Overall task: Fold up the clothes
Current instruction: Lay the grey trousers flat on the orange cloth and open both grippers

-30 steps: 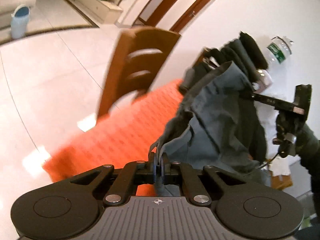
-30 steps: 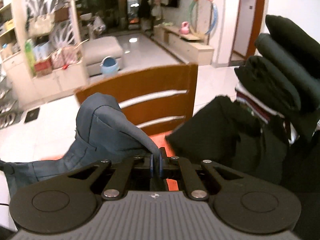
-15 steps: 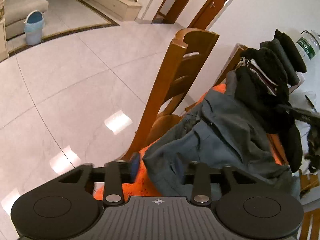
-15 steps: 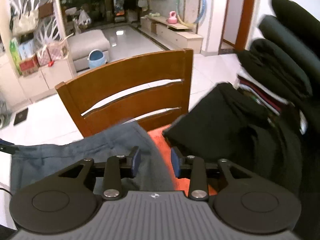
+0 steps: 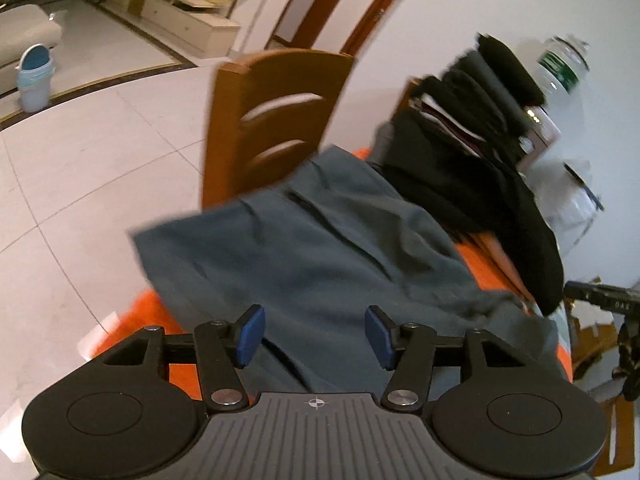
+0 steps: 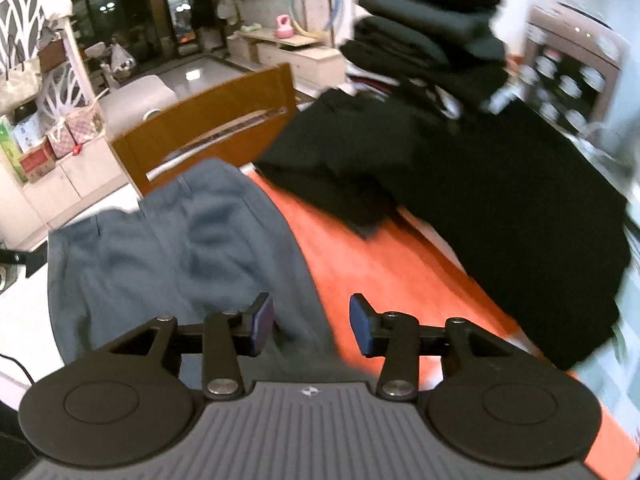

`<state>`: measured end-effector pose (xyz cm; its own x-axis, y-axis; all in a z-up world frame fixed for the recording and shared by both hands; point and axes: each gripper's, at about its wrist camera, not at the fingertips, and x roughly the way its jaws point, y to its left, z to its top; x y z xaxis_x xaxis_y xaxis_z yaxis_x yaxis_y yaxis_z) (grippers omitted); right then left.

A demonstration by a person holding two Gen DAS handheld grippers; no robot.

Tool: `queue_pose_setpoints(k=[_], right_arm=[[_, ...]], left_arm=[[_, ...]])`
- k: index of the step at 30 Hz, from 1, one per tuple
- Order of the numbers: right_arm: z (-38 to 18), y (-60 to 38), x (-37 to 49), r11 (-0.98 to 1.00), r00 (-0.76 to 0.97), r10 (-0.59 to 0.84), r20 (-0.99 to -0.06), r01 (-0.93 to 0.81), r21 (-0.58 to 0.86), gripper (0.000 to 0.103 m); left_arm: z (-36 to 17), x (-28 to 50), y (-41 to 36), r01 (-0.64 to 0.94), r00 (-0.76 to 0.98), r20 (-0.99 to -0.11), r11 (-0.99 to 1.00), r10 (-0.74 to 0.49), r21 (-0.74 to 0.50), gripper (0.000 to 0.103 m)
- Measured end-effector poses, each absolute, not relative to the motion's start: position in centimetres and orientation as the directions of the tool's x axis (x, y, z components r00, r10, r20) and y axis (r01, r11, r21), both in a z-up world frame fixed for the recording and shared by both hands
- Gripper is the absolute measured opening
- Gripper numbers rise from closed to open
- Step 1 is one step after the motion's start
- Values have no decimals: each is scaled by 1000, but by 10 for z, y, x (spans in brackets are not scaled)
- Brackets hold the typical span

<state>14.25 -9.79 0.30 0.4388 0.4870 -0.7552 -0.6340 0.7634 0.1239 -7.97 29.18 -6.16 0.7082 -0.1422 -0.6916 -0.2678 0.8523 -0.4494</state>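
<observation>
A grey-blue garment (image 5: pixel 304 248) lies spread on the orange table cover (image 5: pixel 476 260), one end hanging past the table edge by the chair. My left gripper (image 5: pixel 316 336) hovers over its near part, jaws opening, nothing pressed between the blue pads. In the right wrist view the same garment (image 6: pixel 168 248) lies at the left, and my right gripper (image 6: pixel 312 324) stands above its right edge, jaws opening, pads apart. Loose black clothes (image 6: pixel 500 208) lie to the right, with a stack of folded dark clothes (image 6: pixel 424 28) behind.
A wooden chair (image 5: pixel 272 120) stands at the table's far side. A plastic bottle (image 5: pixel 560 64) and a case (image 6: pixel 572 80) sit behind the pile. The other gripper's black arm (image 5: pixel 604 304) shows at the right edge. White tile floor (image 5: pixel 80 168) lies to the left.
Both grippers, shut on the raised grey-blue garment a second ago, have opened and let it go. The garment now lies flat on the orange cover. Both hands have shifted sideways.
</observation>
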Motion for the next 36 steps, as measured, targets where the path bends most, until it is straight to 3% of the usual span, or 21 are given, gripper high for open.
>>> queue_pose_setpoints(k=[7,15,16,18,19,24,29,36], right_arm=[[-26,-199,108,787,443,462,-768,-604,125,65],[-80,-265,94,785,334,501,-798,-563,258,64],[-85,-266,92,780,318,515,-796,-560,280,58],[-94,-269,88,767,290,544,-787,-553,326,29],[-94,-269,86,760,285,563,-776,-548,350,6],[-64,-267,62,719,344,630,-697,-596,356,2],[-20,-245,7,599,336,700,-630,-757,261,2],[-10,-195,-82,303,128,719,-683,-942,143,2]], left_arm=[[-57,-112,191,-246,725,-675,863,-138,-441,60],[-56,-156,102,-247,720,-679,862,-142,-442,61],[-55,-161,94,-247,722,-679,866,-135,-434,61],[-52,-173,79,-247,730,-674,876,-113,-414,61],[-51,-179,71,-246,734,-671,881,-102,-404,61],[-47,-220,30,-281,761,-648,892,-17,-353,61],[-47,-277,-15,-357,786,-615,858,61,-370,61],[-50,-352,-79,-470,755,-639,799,144,-375,61]])
